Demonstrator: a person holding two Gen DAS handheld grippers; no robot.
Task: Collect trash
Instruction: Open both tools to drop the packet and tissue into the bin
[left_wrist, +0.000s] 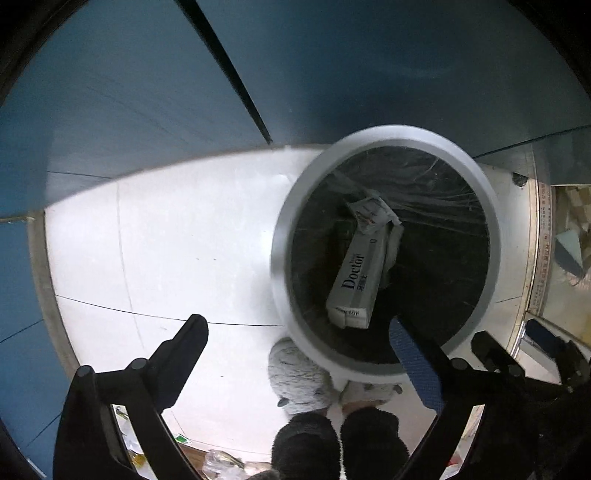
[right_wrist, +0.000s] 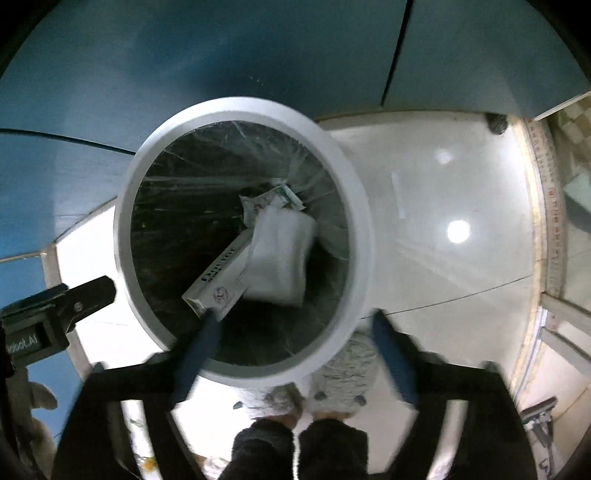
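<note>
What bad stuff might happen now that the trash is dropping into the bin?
1. The long Doctor box leans on the bin's rim side; it might stick up and block later trash.
2. The right claw hangs open just over the rim, so it may bump the bin.
3. The person's fluffy slippers touch the bin's base, so a step could nudge it.

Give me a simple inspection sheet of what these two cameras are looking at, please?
Surface: pale glossy floor, tiled, with light reflections.
Job's things: round bin with a dark clear-film liner; inside it lie a long Doctor box, a white packet and a small crumpled wrapper.
Clutter: scraps on the floor at the lower edge.
Grippers: left gripper and right gripper both open above the bin, nothing between the fingers.
Cables: nothing seen.
Surroundings: blue wall panels; fluffy slippers beside the bin.
</note>
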